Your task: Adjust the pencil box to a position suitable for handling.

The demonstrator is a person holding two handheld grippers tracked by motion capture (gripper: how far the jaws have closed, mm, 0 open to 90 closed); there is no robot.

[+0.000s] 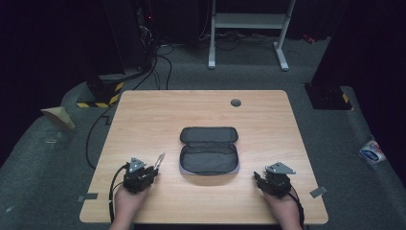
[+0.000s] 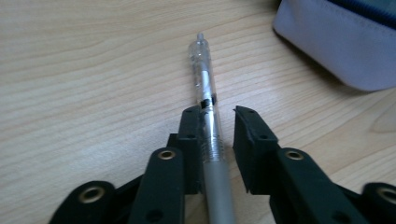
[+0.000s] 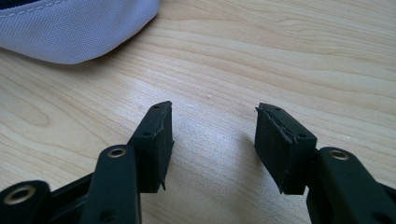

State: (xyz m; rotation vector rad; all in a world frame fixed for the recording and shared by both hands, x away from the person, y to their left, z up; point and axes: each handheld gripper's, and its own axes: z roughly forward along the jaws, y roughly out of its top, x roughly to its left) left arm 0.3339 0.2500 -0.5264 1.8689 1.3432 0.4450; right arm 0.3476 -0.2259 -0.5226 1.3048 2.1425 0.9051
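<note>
Pen between jaws of left claw [image 2: 217, 122], near bench's [image 1: 143, 115] front-left corner.
Pen [image 2: 207, 98] touches one jaw only, ungripped; right claw [image 3: 212, 122] open, empty, beside pouch [image 1: 209, 150].

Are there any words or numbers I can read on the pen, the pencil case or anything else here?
No readable text anywhere.
Pen lying between the left tongs: a small black mark on its clear barrel, too blurred to read.
Pencil case: no lettering visible.
Packet on the floor: a blue mark on it, too small to read.
</note>
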